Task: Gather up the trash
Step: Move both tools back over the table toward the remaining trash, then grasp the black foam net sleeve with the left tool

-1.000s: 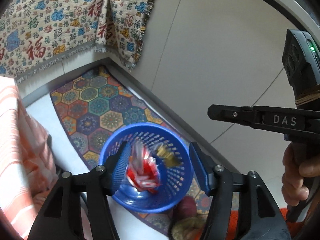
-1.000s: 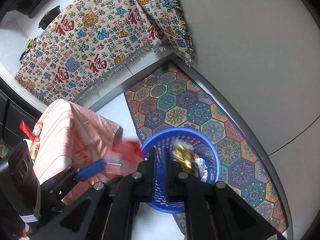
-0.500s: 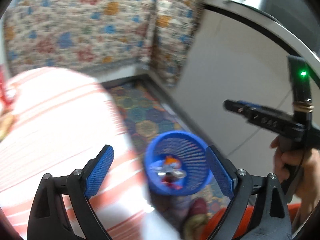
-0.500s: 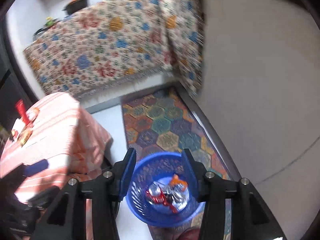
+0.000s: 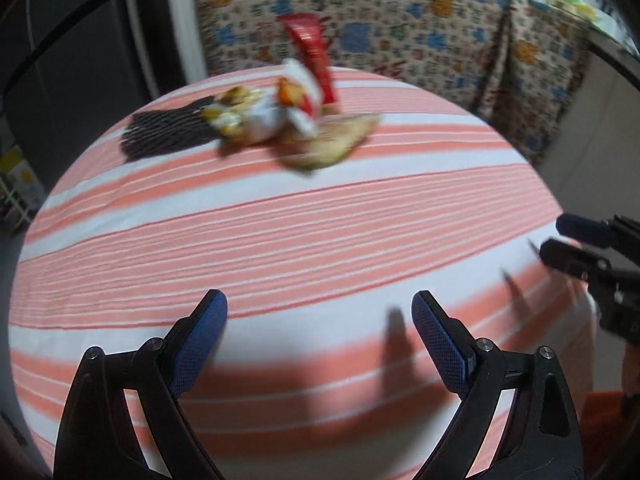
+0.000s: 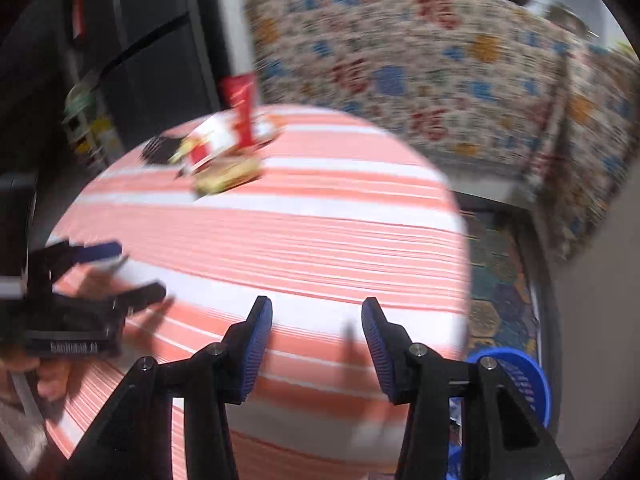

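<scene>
1. Nearest the left wrist camera, the left gripper [image 5: 319, 312] hangs over the striped tablecloth [image 5: 280, 240] with its blue-padded fingers spread wide; nothing lies between them.
2. The right gripper [image 6: 317, 312] has fingers parted about halfway, having just been opening, and the gap between them is empty. It also shows at the right edge of the left wrist view, above the cloth's right side.
3. In the right wrist view the left gripper's body sits at the near left, held by a hand [image 6: 36, 372]; white lettering on its black frame is too blurred to read.
4. At the near right, low beside the table, a blue basket [image 6: 532, 384] stands on a patterned rug [image 6: 500, 300]; its contents are mostly hidden behind the gripper.
5. At the table's far side lies the trash: a red-and-white wrapper [image 5: 296, 96], a red packet [image 5: 312, 56] standing up behind it, a tan wrapper [image 5: 336, 144] just right of them, and a dark mesh piece [image 5: 168, 132] to the left. Any print on them is blurred.
6. Farthest, a patterned throw [image 5: 400, 40] carries red Chinese characters, one reading "福".
</scene>
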